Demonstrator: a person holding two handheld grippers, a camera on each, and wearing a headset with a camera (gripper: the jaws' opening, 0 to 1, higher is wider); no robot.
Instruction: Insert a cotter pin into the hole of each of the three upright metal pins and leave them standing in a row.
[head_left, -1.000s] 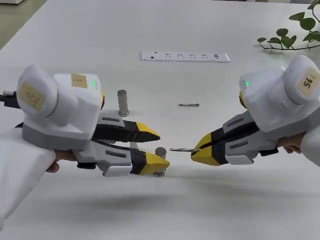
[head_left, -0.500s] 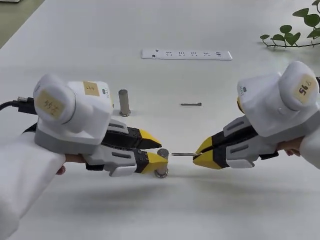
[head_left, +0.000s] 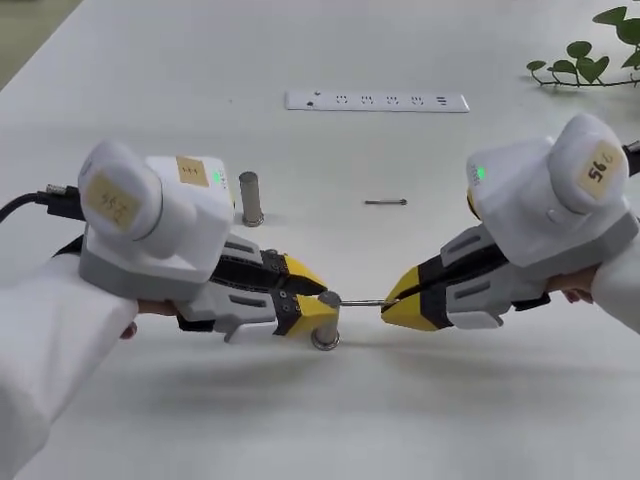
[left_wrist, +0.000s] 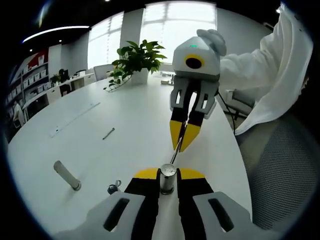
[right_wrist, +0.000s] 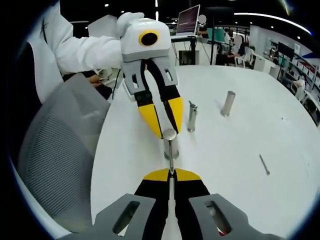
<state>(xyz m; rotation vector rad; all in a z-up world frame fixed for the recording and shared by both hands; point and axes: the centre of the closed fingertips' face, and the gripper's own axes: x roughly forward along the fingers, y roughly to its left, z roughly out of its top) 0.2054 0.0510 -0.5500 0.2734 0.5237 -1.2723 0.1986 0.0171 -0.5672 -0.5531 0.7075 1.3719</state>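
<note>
**Cotter pin (head_left: 362, 302) tip meets the pin (head_left: 325, 338)**

Closing in since a second ago, the two grippers have brought the cotter pin's tip across the gap that then showed. It now touches the pin near its top. Whether it sits in the hole I cannot tell.

The white table (head_left: 420, 420) carries everything. The left gripper (head_left: 322, 300) lies low over it, jaws closed on the pin, with one yellow tip on each side of the shaft, as its own view shows. The right gripper (head_left: 392, 300) faces it tip to tip. Its jaws are pinched shut on the cotter pin's tail end, holding it level and pointed at the pin. A white sleeve (head_left: 40, 350) shows behind each gripper.

Far across the table lies a white power strip (head_left: 377, 101), and a plant (head_left: 585, 62) trails in at the far right corner.

The pin stands upright, base on the table, between the left jaws. A second pin (right_wrist: 192, 116) stands just beside the left gripper in the right gripper view, with a small piece sticking out at its top. A third pin (head_left: 250, 198), bare, stands upright farther back, beyond the left gripper in the head view.

A spare cotter pin (head_left: 385, 202) lies flat on the table, well apart from the grippers, between them and the power strip.
</note>
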